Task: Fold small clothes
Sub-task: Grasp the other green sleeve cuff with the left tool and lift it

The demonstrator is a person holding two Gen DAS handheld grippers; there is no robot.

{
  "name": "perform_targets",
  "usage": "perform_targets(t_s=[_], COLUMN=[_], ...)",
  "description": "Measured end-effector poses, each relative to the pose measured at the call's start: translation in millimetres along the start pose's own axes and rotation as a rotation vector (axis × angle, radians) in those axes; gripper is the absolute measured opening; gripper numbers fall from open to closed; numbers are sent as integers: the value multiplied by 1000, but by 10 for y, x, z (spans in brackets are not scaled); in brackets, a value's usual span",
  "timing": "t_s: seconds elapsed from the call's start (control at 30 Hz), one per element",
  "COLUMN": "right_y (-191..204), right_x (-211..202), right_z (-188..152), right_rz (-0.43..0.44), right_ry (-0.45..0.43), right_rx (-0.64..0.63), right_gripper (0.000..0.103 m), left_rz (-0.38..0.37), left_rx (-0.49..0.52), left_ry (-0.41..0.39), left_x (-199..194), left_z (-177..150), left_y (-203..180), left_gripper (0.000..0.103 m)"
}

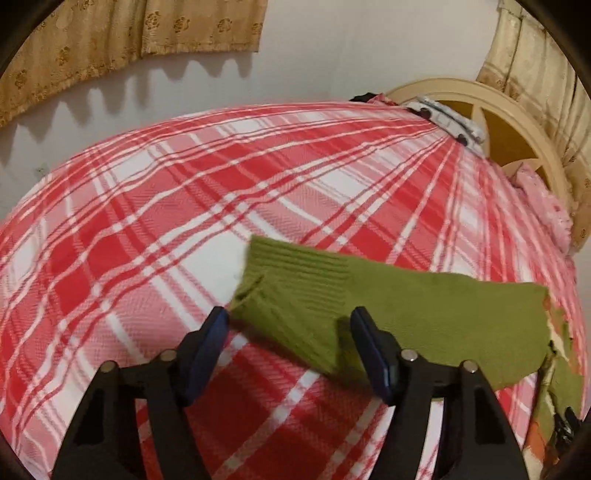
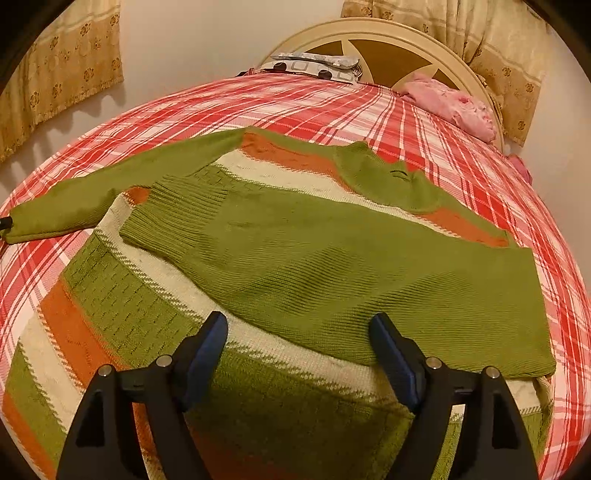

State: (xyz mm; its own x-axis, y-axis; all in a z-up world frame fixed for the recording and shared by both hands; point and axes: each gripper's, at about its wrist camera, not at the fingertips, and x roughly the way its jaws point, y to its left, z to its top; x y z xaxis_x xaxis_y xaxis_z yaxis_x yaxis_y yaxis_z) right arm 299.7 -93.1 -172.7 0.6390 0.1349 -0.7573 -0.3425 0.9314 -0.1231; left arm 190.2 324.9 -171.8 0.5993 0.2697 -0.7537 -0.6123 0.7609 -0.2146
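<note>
A small knitted sweater (image 2: 295, 236), green with orange and cream stripes, lies spread on the bed. One green sleeve (image 2: 332, 266) is folded across its body. The other sleeve (image 2: 74, 199) stretches out to the left. In the left wrist view that outstretched sleeve (image 1: 388, 306) lies flat, its ribbed cuff (image 1: 280, 269) nearest. My left gripper (image 1: 290, 321) is open, its jaws on either side of the cuff end, just above it. My right gripper (image 2: 299, 325) is open and empty, over the edge of the folded sleeve.
The bed has a red and white checked cover (image 1: 184, 221). A cream headboard (image 2: 388, 33) stands at the far end with a patterned pillow (image 2: 314, 66) and a pink cloth (image 2: 454, 103). Curtains (image 1: 110, 44) hang on the wall behind.
</note>
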Motion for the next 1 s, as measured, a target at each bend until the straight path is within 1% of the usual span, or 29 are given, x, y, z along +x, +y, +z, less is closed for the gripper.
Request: perform_targets(t_s=[0.03, 0.07, 0.1, 0.13, 0.17, 0.2, 0.27, 0.43, 0.53, 0.7, 0.73, 0.87, 1.0], right_y=[3, 4, 3, 3, 4, 5, 3, 4, 1, -14, -16, -29, -31], right_x=[0, 0, 1, 0, 0, 0, -1, 1, 1, 4, 5, 6, 7], right_z=[-2, -2, -3, -3, -4, -5, -6, -2, -4, -3, -3, -3, -7], right_rz=[-1, -2, -2, -2, -2, -2, -3, -5, -2, 6, 7, 11, 12], right_ry=[-1, -1, -2, -2, -2, -2, -3, -3, -3, -3, -3, -5, -5], right_rx=[0, 0, 1, 1, 1, 0, 0, 1, 4, 15, 17, 24, 23], right_gripper=[81, 81, 81, 81, 81, 81, 81, 81, 82, 82, 82, 83, 83], left_rz=[-6, -9, -14, -32, -52, -61, -71, -92, -108, -135, -145, -151, -139], left_rx=[-1, 2, 2, 6, 6, 1, -11, 25, 51, 47, 46, 36, 40], left_ry=[1, 0, -3, -7, 7, 13, -14, -90, -138, -190, -211, -274, -296], left_x=[10, 20, 22, 29, 50, 59, 10, -209, -351, -508, -569, -750, -798], left_z=[4, 8, 13, 14, 19, 21, 28, 114, 250, 503, 584, 764, 835], left_y=[-7, -23, -21, -27, -25, -21, -5, -118, -235, -339, -356, -350, -297], left_gripper=[65, 60, 44, 30, 9, 9, 8, 7, 6, 6, 6, 6, 3])
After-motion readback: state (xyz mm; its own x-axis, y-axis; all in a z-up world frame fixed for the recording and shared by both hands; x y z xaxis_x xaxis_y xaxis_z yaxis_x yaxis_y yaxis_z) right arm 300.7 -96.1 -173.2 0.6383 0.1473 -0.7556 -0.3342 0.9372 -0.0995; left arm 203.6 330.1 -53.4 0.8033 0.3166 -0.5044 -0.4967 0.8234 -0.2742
